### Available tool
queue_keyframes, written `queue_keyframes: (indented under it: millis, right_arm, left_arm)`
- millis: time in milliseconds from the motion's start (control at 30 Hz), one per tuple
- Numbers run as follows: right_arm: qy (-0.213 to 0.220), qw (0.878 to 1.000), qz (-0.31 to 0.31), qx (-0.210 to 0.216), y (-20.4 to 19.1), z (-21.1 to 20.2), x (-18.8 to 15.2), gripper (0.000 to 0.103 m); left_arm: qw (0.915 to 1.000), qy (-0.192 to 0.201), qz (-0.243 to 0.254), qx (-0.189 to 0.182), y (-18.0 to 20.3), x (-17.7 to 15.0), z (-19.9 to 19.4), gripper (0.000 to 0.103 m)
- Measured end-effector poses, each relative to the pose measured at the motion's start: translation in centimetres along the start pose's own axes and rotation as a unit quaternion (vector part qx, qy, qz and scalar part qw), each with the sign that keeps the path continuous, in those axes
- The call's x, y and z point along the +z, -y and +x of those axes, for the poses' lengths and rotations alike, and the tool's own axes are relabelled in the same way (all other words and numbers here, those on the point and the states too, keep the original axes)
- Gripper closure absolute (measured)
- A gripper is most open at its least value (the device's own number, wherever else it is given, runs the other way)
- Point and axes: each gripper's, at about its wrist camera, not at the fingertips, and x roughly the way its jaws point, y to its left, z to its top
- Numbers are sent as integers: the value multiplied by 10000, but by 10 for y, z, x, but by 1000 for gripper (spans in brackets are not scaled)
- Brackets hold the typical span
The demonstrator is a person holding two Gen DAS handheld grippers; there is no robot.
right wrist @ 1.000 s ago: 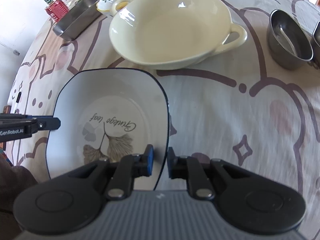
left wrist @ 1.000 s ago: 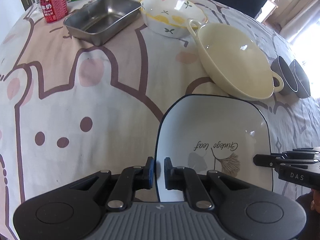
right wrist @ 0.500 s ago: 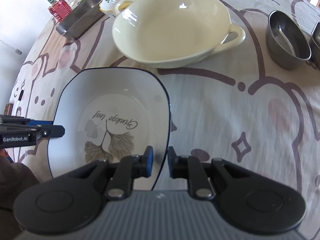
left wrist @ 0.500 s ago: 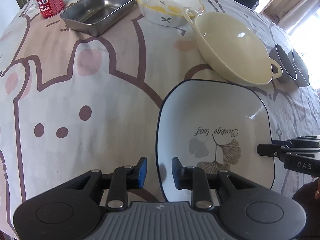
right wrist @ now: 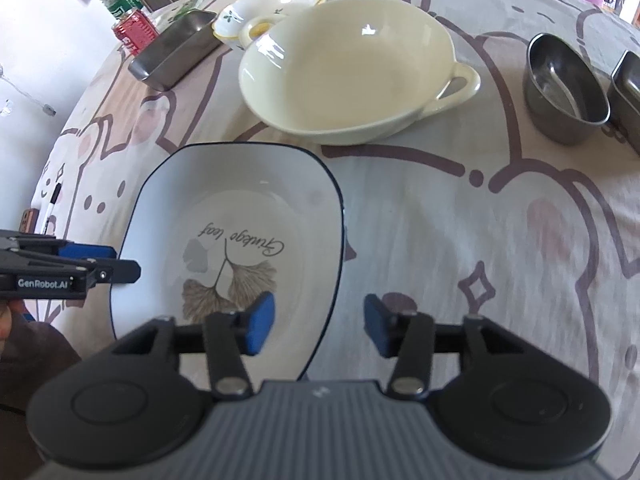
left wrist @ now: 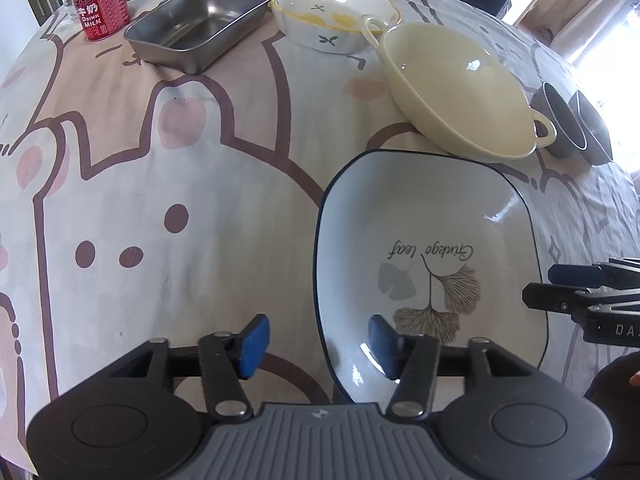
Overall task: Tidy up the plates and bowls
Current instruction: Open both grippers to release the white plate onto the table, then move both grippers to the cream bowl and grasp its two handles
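Both claws wide apart, gripping nothing, straddling plate rims.
Square plate (left wrist: 428,256): glazed, slippery, breakable; left claw (left wrist: 318,344), right claw (right wrist: 318,326) should pinch opposite rims.

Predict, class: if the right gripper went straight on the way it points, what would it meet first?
Probably the square plate's right rim, which lies between the open right gripper's fingers; farther on sits the cream bowl. Depth is uncertain.

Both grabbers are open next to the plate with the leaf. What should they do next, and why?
Probably pull both back from the plate. The left gripper and right gripper are open, each straddling a side rim without pinching it, and the plate seems to lie flat on the cloth in front of the cream bowl. It looks set down, so backing away frees them for another dish.
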Motion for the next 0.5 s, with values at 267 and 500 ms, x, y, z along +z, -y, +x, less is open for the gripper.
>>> queue_keyframes:
  millis: [267,500]
  right_arm:
    - [315,9994,-110,-6,1,-15,-8,0]
    - [1221,9924,127,114,17,-51,1,0]
  left_arm:
    - [9988,432,-126,-217,0,-7,-18,2]
    - [9891,1454,-183,-135,3,7,-50,0]
